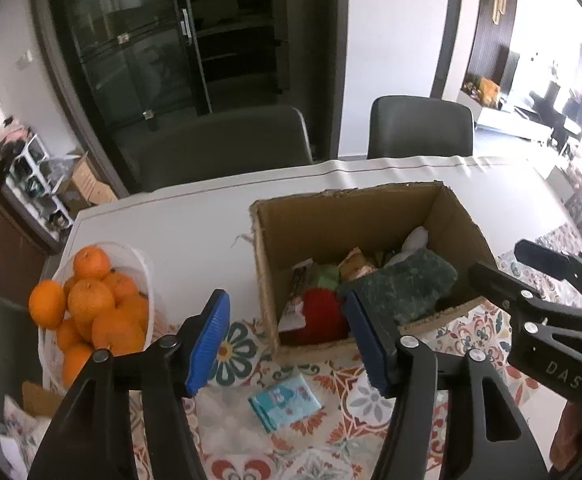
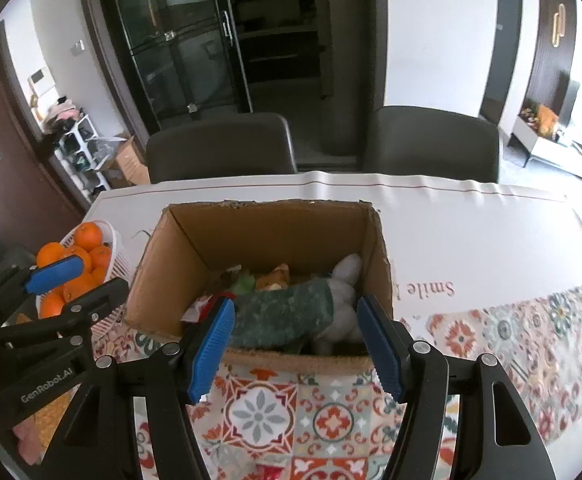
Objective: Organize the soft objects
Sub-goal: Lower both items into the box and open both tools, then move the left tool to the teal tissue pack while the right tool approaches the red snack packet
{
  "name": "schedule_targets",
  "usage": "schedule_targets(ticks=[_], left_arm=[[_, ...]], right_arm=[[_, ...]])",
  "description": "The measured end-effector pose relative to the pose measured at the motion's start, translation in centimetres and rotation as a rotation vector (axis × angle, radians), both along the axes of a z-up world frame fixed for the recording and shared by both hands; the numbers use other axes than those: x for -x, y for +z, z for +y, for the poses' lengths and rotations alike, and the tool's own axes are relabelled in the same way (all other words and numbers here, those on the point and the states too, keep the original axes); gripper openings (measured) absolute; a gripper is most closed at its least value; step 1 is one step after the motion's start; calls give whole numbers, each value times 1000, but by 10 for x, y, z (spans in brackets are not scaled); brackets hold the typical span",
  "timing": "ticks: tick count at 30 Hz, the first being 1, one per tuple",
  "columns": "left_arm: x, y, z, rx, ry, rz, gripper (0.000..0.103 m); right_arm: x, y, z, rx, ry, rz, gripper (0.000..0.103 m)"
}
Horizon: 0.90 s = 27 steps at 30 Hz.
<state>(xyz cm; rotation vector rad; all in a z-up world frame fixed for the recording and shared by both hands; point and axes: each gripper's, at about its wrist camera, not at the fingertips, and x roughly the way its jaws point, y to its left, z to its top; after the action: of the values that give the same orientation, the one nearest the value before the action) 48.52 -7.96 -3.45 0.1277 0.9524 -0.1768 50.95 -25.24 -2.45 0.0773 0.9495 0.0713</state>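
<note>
An open cardboard box (image 1: 371, 216) (image 2: 259, 232) stands on the table and holds several soft things: a dark green cloth (image 1: 407, 284) (image 2: 287, 312), a red fuzzy item (image 1: 323, 316), a grey plush (image 2: 343, 280) and an orange-patterned piece (image 2: 275, 276). A small light-blue packet (image 1: 285, 400) lies on the patterned cloth in front of the box. My left gripper (image 1: 291, 340) is open and empty, just before the box's near wall. My right gripper (image 2: 297, 348) is open and empty, its fingers at the box's near rim above the green cloth.
A white basket of oranges (image 1: 91, 312) (image 2: 79, 264) stands left of the box. Two dark chairs (image 1: 227, 148) (image 1: 421, 128) stand behind the table. A patterned tablecloth (image 2: 331, 412) covers the near side and a white sheet (image 2: 471, 232) the far side.
</note>
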Motion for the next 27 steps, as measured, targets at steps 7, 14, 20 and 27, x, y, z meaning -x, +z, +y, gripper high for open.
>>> schedule_targets(ticks=[7,14,20,27], left_arm=[[35,-6,19,-2,44,0,67],[66,-24,32,25,67,3,69],[83,-44,40,42,77,17,70],[92,-74,46,87,72,56,74]], right_arm=[[39,2,12,26,-29,-13,65],[74,-15,20,-7,-62,-2,65],[102,-33,25,-24,-124,-15,65],[123,-64,33,-47,-179,22,65]])
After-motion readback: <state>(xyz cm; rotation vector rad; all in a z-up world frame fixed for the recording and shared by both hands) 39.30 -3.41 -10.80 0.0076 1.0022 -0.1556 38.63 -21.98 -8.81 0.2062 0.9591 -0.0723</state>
